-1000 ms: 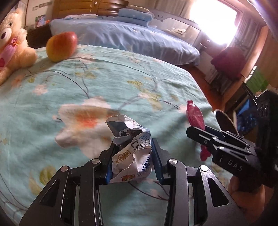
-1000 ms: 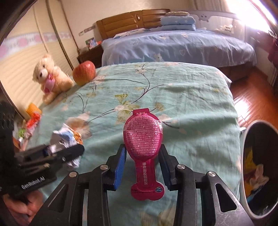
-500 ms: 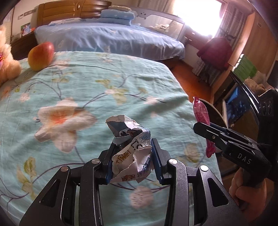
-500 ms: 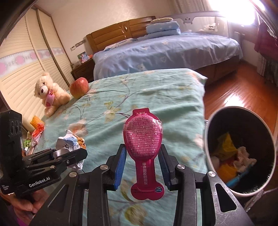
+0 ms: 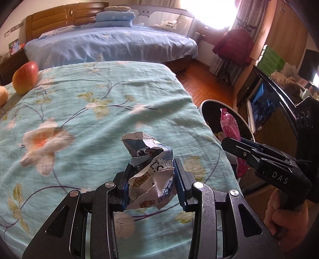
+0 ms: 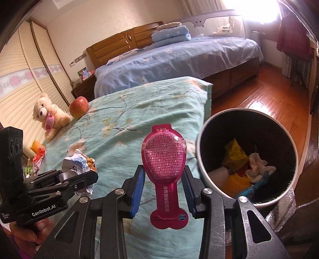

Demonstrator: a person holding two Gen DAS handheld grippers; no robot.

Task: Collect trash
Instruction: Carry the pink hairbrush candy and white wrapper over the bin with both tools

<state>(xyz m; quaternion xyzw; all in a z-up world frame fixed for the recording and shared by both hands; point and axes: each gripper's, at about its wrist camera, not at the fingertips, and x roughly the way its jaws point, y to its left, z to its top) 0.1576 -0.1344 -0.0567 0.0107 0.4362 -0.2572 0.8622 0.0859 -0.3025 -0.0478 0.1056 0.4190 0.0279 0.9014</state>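
Daylight floods in from the window (image 5: 211,14) beyond the blue bed (image 5: 111,45), blown out to white glare. Fisheye bending and dark vignetting mark the corners; the bedspread (image 5: 99,111) nearer than that bed looks slightly blurred.

Magenta pouch (image 6: 163,157); floral teal bedspread (image 5: 111,103)

The crumpled white-and-blue printed paper wrapper (image 5: 151,171) looks matt and creased. The pink spoon-shaped sachet (image 6: 164,159) is glossy plastic film. The teal floral bedspread (image 5: 103,111) is soft matt cloth. The round bin (image 6: 201,159) has a smooth pale rim; the reddish wooden floor (image 6: 259,99) shines.
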